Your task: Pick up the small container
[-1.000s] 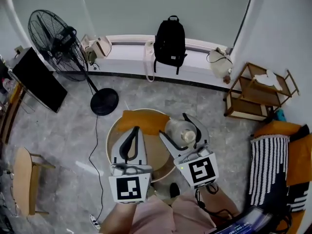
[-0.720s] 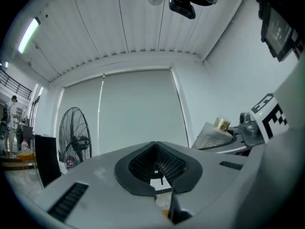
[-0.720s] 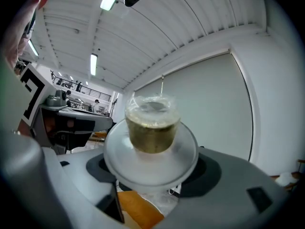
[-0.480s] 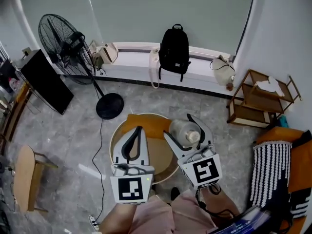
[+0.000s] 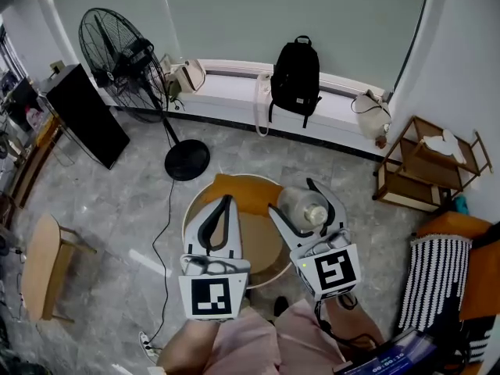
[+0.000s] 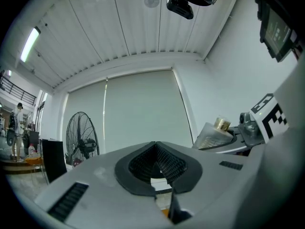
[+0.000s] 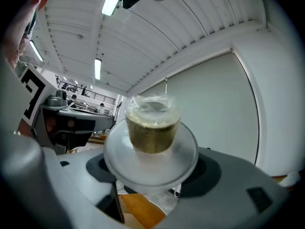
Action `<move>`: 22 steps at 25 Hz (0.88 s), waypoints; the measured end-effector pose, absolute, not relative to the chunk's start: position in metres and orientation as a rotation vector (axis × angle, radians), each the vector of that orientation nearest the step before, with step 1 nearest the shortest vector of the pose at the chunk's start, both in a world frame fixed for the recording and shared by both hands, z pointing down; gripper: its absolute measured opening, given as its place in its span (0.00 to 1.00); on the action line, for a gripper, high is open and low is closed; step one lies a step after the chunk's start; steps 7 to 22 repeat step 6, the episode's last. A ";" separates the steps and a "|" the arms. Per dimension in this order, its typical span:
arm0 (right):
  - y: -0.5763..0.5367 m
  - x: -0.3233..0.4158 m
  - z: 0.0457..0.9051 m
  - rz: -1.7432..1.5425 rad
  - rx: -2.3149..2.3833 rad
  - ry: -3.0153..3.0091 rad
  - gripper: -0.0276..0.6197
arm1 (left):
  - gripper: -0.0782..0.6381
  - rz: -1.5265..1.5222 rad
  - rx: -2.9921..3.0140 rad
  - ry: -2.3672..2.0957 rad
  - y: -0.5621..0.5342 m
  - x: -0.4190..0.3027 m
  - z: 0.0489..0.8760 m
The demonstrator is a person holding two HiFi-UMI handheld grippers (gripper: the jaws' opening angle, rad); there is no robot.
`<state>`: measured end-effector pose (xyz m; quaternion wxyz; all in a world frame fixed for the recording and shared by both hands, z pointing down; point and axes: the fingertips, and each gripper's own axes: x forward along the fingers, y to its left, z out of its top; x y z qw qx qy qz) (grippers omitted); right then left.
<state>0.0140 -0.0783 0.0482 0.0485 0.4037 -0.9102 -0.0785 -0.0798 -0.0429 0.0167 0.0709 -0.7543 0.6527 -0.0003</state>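
Jaws of the right gripper (image 5: 291,195) are pressing in on the small container (image 5: 304,209) from both sides, and the right gripper view is showing it seated between them: a clear tub with a yellowish filling and a broad pale disc facing the camera. That view is looking up past the tub at the ceiling (image 7: 190,32), so the gripper is pointing steeply upward. The left gripper (image 5: 226,199) is riding beside it with its jaws pressed together on nothing. Both are hanging over the round desk (image 5: 188,216), the container above its right edge near an orange pad (image 5: 242,194). From straight above the gap under the tub is not showing, so it is probably clear of the desk, though that is a reading of the gripper's tilt and not something seen. Against the frame from a second ago, the grip is looking unchanged and the container is sitting in much the same spot over the desk. Mainly the surroundings are shifting: the fan (image 5: 117,49) and backpack (image 5: 295,73) are now lying further right, which suggests the head is turning. For the task, the pickup is appearing essentially done.
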 end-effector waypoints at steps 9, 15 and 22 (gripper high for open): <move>-0.080 0.007 0.049 -0.248 1.215 -2.784 0.57 | 0.13 0.011 -2.258 1.974 -0.044 -0.085 0.019; -0.080 0.007 0.049 -0.248 1.215 -2.784 0.57 | 0.13 0.011 -2.258 1.974 -0.044 -0.085 0.019; -0.080 0.007 0.049 -0.248 1.215 -2.784 0.57 | 0.13 0.011 -2.258 1.974 -0.044 -0.085 0.019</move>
